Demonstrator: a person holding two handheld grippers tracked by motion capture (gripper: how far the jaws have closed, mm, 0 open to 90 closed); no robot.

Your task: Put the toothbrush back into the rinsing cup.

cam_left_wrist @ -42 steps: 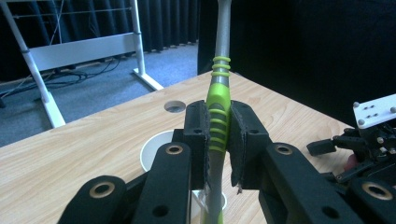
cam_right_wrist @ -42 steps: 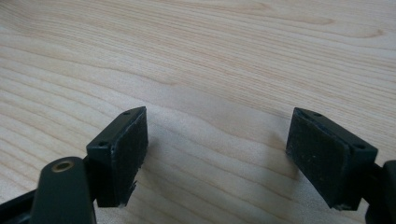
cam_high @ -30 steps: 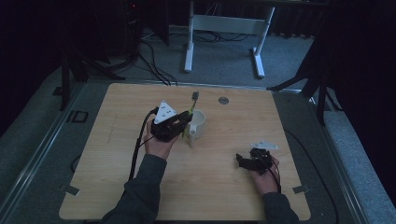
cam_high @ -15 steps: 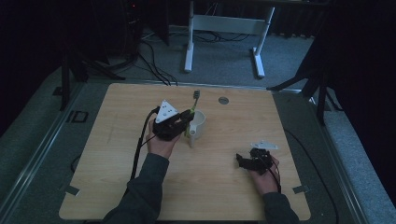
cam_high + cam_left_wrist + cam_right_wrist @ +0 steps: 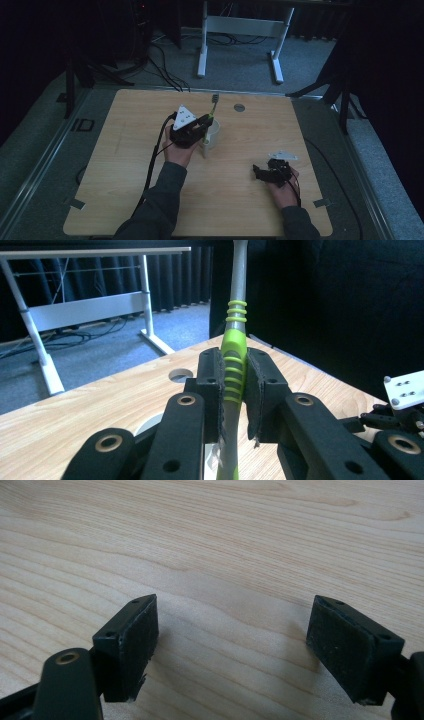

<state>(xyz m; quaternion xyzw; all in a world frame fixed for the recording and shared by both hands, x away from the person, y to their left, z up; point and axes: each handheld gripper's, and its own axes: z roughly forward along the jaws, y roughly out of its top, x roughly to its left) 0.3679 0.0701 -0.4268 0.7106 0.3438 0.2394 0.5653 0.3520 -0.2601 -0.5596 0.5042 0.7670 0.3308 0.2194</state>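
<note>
While left gripper [image 5: 234, 390] clamps toothbrush [image 5: 235, 347] upright over cup [image 5: 214, 135], likely for insertion; right gripper [image 5: 250, 645] gapes idle, jaws just above table [image 5: 225, 540]

From my station the high view is dim and underexposed: the table [image 5: 260, 150] reads as the brightest area, while everything toward 9, 12 and 3 o'clock falls to near black. Detail there is soft and grainy. The left gripper view is brighter, with light on the toothbrush [image 5: 234, 365]; its nearest black parts at 6 o'clock are slightly out of focus. In the right gripper view I see even light, sharp wood grain, soft shadows beneath both jaws.
</note>
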